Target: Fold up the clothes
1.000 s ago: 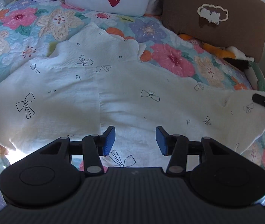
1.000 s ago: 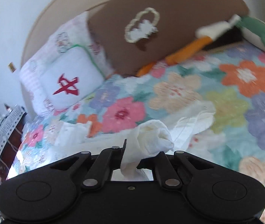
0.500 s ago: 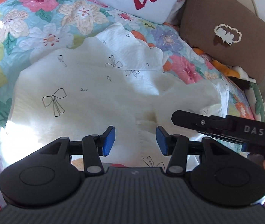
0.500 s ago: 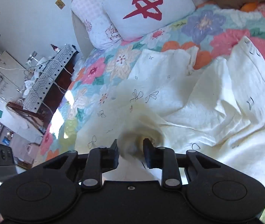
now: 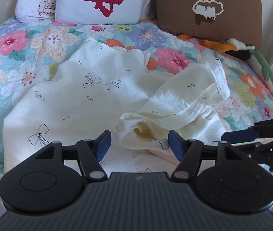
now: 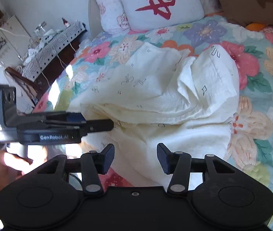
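Garment below both opening, empty grippers

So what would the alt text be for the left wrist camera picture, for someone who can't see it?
A white garment printed with small black bows lies on a floral quilt, one side flopped loosely over the middle. The left gripper hovers over its near edge, jaws opening with nothing pinched; the right gripper pokes in from the right. Pillows, one with a red character, line the headboard.

Both wrist views close over the bed, angled down toward the pillows, sharing the white garment, each catching the other's tongs
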Demonstrator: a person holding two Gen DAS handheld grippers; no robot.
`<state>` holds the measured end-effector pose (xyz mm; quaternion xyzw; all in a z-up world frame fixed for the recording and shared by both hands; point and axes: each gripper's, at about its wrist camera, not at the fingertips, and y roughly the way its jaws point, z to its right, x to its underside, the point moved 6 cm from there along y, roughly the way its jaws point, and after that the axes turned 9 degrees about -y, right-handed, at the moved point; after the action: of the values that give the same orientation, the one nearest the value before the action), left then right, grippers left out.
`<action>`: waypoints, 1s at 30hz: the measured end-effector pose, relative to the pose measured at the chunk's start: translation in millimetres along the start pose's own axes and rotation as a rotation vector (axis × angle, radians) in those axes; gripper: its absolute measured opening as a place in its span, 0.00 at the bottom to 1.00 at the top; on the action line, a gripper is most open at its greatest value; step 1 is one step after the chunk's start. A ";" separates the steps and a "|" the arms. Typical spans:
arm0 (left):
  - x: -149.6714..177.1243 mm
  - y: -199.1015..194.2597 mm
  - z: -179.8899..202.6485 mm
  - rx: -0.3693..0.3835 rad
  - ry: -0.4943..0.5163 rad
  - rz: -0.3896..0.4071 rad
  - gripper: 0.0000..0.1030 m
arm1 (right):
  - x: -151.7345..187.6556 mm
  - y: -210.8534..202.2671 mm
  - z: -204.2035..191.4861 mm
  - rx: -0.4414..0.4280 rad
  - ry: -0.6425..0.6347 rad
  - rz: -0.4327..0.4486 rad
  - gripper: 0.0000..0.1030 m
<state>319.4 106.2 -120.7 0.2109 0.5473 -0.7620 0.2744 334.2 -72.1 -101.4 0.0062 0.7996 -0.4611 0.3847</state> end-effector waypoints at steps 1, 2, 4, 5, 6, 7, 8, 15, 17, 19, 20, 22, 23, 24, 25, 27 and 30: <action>-0.2 1.4 -0.6 -0.003 0.008 0.001 0.63 | 2.2 3.6 0.3 0.021 -0.014 -0.008 0.53; -0.5 3.2 -1.1 -0.006 0.017 0.000 0.63 | 4.2 6.6 0.5 0.033 -0.025 -0.014 0.53; -1.4 6.3 -1.2 -0.015 0.038 0.004 0.61 | 7.3 11.1 0.1 0.037 -0.044 -0.028 0.53; -2.3 6.9 1.1 -0.033 0.061 0.013 0.39 | 8.0 12.8 -0.4 0.038 -0.053 -0.033 0.53; -3.2 8.0 3.4 -0.070 0.083 0.009 0.02 | 8.2 13.9 -1.2 0.042 -0.064 -0.035 0.53; -4.5 9.9 4.2 -0.111 0.089 -0.007 0.03 | 8.7 14.8 -1.9 0.051 -0.075 -0.036 0.53; -6.8 9.9 4.8 -0.133 0.085 -0.010 0.03 | 8.6 15.9 -2.8 0.061 -0.090 -0.038 0.53; -46.2 -45.2 -0.6 -0.158 0.051 0.197 0.03 | -2.7 20.4 -13.5 0.087 -0.126 0.008 0.53; -54.4 -61.6 -15.9 -0.195 0.009 0.241 0.03 | -1.9 24.2 -19.8 0.084 -0.161 -0.003 0.53; -52.6 -65.1 -34.2 -0.249 -0.019 0.245 0.03 | 1.1 27.5 -23.0 0.116 -0.199 -0.013 0.53; -48.9 -63.4 -45.8 -0.288 -0.035 0.235 0.03 | 2.4 29.3 -23.4 0.126 -0.209 -0.015 0.53; -37.0 -55.1 -68.5 -0.347 -0.085 0.198 0.03 | 6.2 34.1 -21.7 0.125 -0.202 -0.028 0.53; -29.8 -50.2 -80.1 -0.365 -0.127 0.170 0.03 | 8.1 36.9 -20.0 0.122 -0.191 -0.038 0.53; -23.0 -47.0 -89.0 -0.370 -0.180 0.142 0.03 | 9.7 39.1 -18.7 0.123 -0.185 -0.047 0.53; -17.5 -47.1 -93.0 -0.363 -0.218 0.131 0.03 | 11.0 40.9 -17.9 0.128 -0.185 -0.055 0.53; -14.7 -55.1 -87.0 -0.366 -0.191 0.161 0.03 | 13.2 43.2 -17.4 0.135 -0.189 -0.068 0.53; -20.7 -70.1 -72.8 -0.401 -0.098 0.213 0.03 | 13.1 42.0 -20.9 0.137 -0.212 -0.068 0.53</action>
<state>291.2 196.8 -80.2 0.1714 0.6484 -0.6140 0.4163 327.6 -37.0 -134.5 -0.0433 0.7207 -0.5255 0.4501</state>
